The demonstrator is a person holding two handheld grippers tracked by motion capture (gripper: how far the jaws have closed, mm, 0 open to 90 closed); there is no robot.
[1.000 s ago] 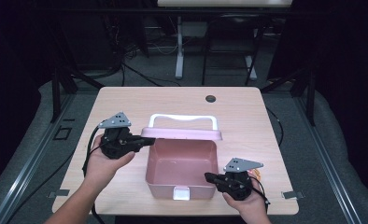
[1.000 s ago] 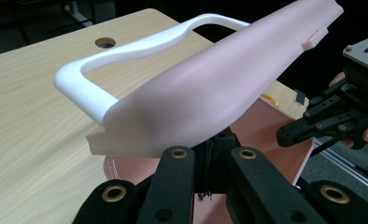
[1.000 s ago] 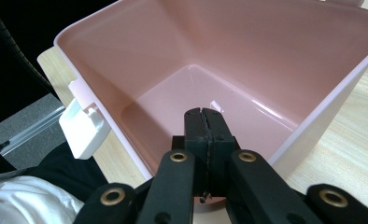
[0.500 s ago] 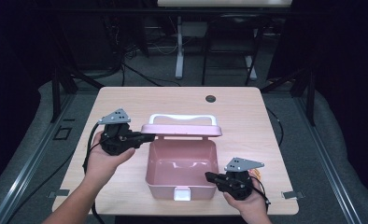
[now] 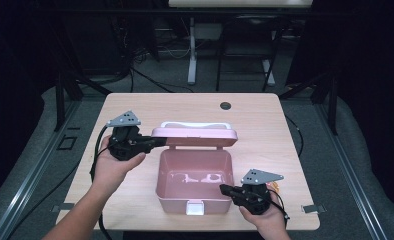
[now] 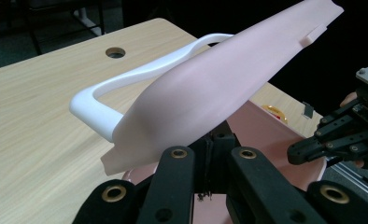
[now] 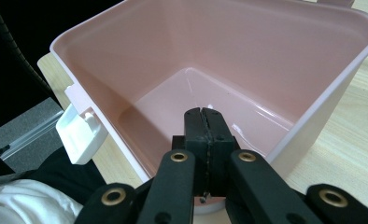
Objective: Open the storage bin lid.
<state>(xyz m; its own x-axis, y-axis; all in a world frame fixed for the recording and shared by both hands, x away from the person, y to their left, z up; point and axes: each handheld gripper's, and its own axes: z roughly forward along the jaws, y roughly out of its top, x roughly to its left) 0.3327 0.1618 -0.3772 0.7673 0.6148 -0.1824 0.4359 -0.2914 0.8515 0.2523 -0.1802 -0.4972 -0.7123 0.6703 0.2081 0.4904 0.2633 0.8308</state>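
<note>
Left gripper (image 5: pixel 152 141), jaws shut, tips under the left edge of the pink lid (image 5: pixel 193 136), which has swung from upright to half-lowered over the pink box (image 5: pixel 195 175); closing is under way. Right gripper (image 5: pixel 225 189), jaws shut and empty, steadies the box's front-right rim.

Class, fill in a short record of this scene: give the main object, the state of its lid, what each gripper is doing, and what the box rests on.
Main object: pink plastic box with a white front latch
Lid: pink lid with white handle, partly raised
Left gripper: jaws shut, tips under the lid's left edge, propping it
Right gripper: jaws shut, at the box's front right rim
Box contents: empty
Surface: light wooden table
</note>
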